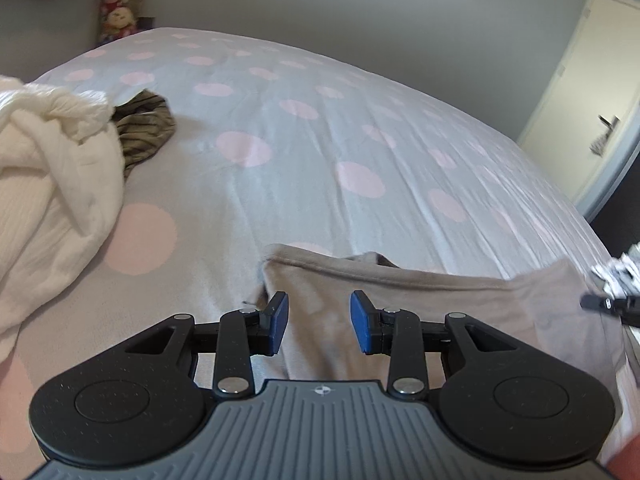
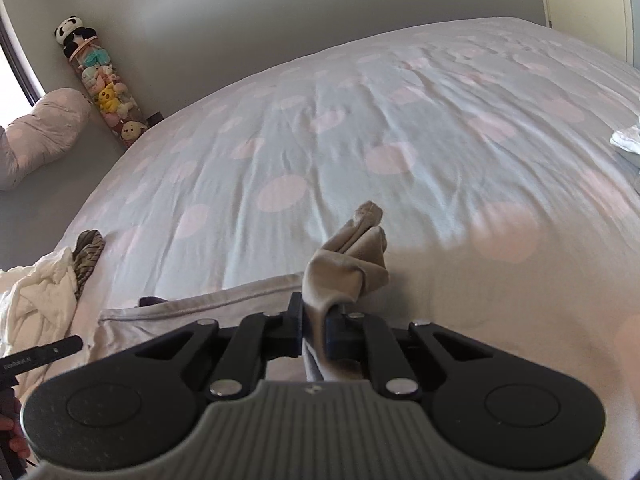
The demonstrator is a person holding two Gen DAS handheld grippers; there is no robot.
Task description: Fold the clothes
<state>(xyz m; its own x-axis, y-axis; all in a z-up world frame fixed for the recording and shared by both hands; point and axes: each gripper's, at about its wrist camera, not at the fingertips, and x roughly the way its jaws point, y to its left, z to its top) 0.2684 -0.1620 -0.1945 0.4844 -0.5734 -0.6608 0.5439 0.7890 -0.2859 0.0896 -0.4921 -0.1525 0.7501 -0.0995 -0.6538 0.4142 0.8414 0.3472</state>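
Note:
A beige garment lies on the near part of the bed, and its folded upper edge runs across the left wrist view. My left gripper hovers over the garment's left end. Its blue pads stand apart, and the cloth lies flat beneath them without being pinched. In the right wrist view my right gripper is shut on a bunch of the same beige garment. The gathered cloth sticks up past the fingers, lifted off the bed.
The bed has a grey cover with pink dots. A crumpled white garment and a brown striped one lie at the left. A column of plush toys stands by the wall. A door is at the right, and a small white item lies at the bed's right.

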